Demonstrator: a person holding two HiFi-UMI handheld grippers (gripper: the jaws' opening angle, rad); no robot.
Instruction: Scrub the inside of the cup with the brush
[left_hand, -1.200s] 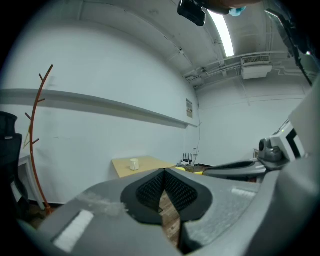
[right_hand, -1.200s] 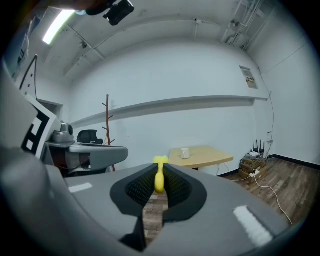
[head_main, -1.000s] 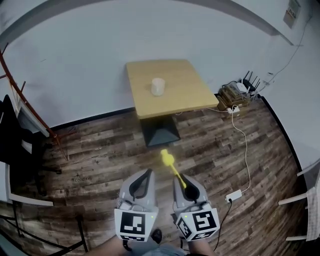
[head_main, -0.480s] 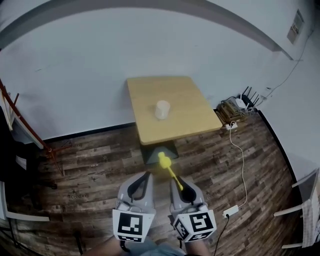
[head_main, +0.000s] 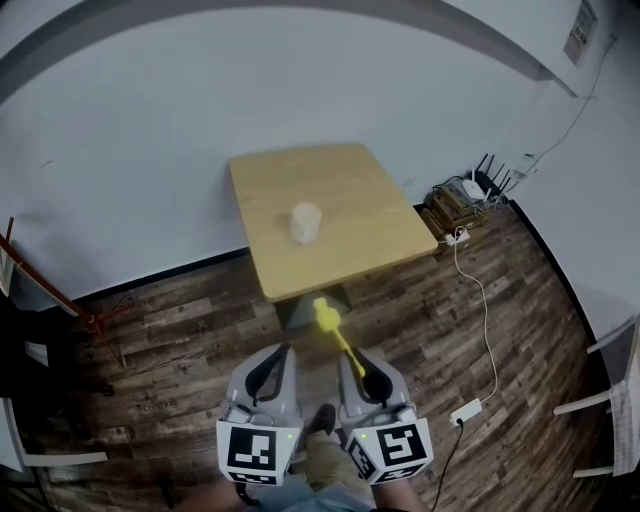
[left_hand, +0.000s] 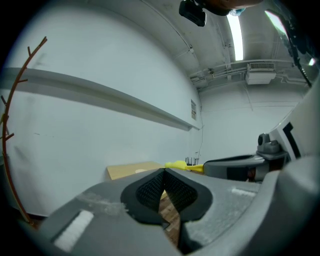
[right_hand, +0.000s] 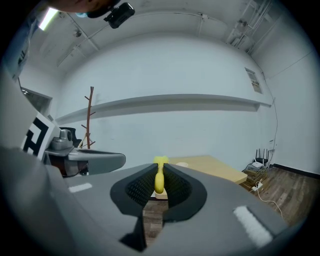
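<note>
A white cup (head_main: 305, 222) stands upright near the middle of a small wooden table (head_main: 372, 225) ahead of me. My right gripper (head_main: 368, 378) is shut on the handle of a yellow brush (head_main: 335, 328), whose head points forward toward the table's near edge. From the right gripper view the brush (right_hand: 159, 177) sticks out between the jaws, with the cup (right_hand: 182, 164) far beyond. My left gripper (head_main: 274, 372) hangs beside it over the floor, shut with nothing in it (left_hand: 164, 186). Both grippers are well short of the table.
The table rests on a dark pedestal base (head_main: 287, 312) on a wood-plank floor. A router and power strip with cables (head_main: 460, 215) lie at the right by the wall. A white cable runs to an adapter (head_main: 466, 412) on the floor. A red coat stand (head_main: 60, 300) is at the left.
The table and cup have come nearer and shifted left in the head view as I walk forward. Both grippers stay low and shut, the brush held the same way.
</note>
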